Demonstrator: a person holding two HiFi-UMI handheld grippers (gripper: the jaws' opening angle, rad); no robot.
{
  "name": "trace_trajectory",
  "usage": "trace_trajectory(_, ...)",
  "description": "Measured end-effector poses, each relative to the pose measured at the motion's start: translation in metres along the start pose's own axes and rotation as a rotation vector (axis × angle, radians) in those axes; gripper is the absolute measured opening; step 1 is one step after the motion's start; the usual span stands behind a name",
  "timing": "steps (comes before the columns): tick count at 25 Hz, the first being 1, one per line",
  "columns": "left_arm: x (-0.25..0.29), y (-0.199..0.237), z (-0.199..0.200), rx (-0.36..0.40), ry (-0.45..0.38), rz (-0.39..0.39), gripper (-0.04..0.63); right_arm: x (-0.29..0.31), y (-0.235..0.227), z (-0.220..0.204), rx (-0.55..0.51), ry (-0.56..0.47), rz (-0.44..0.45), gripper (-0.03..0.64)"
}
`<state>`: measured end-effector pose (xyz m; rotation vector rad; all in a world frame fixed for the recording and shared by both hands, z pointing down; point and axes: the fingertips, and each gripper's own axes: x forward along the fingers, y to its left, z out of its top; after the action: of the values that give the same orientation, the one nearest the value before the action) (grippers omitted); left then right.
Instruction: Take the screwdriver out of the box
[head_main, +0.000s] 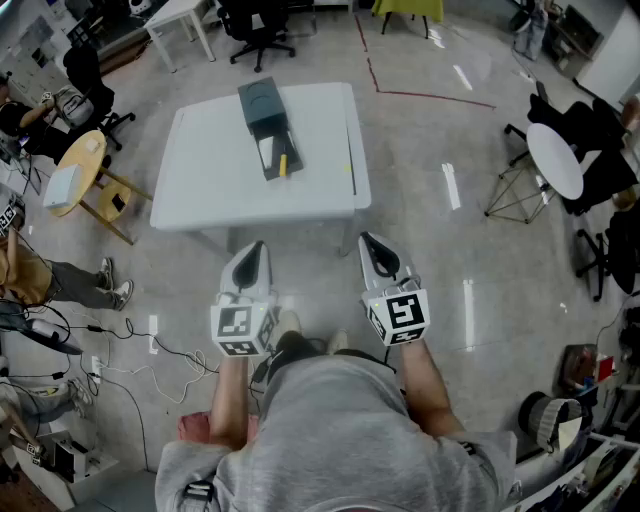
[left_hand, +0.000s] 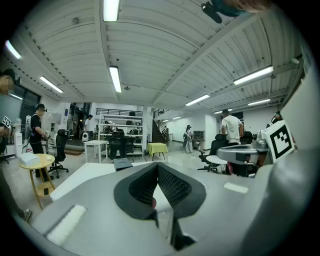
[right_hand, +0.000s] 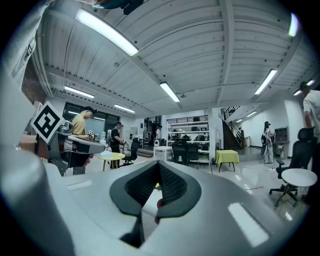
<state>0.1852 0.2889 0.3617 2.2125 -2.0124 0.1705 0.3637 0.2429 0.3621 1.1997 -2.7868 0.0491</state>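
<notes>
On the white table (head_main: 210, 180) lies a dark box (head_main: 268, 125) with its lid swung back. A yellow-handled screwdriver (head_main: 283, 163) rests in the open half. My left gripper (head_main: 252, 246) and right gripper (head_main: 369, 240) hover side by side over the floor, short of the table's near edge, both pointing at it. In the left gripper view the left gripper (left_hand: 157, 164) has its jaws together with nothing between them, and the box (left_hand: 122, 164) shows beyond. In the right gripper view the right gripper (right_hand: 157, 162) is likewise shut and empty.
A round yellow side table (head_main: 78, 160) stands left of the white table. A round white table (head_main: 555, 160) and black chairs stand at the right. Cables (head_main: 150, 350) trail over the floor at the left. People stand and sit along the left side.
</notes>
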Motion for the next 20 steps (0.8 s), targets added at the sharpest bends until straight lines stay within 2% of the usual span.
trace_trajectory(7, -0.003, 0.000, 0.002, 0.006, -0.006, 0.001, 0.012, 0.007, 0.008, 0.004, 0.004, 0.001, 0.022, 0.003)
trace_trajectory(12, -0.002, 0.004, 0.003, 0.009, -0.002, 0.014, 0.012, 0.015, 0.011, 0.007, 0.053, -0.002, 0.067, 0.003)
trace_trajectory(20, 0.023, 0.031, -0.001, 0.000, 0.000, 0.031, 0.012, 0.057, 0.017, 0.005, 0.026, 0.023, 0.098, 0.003)
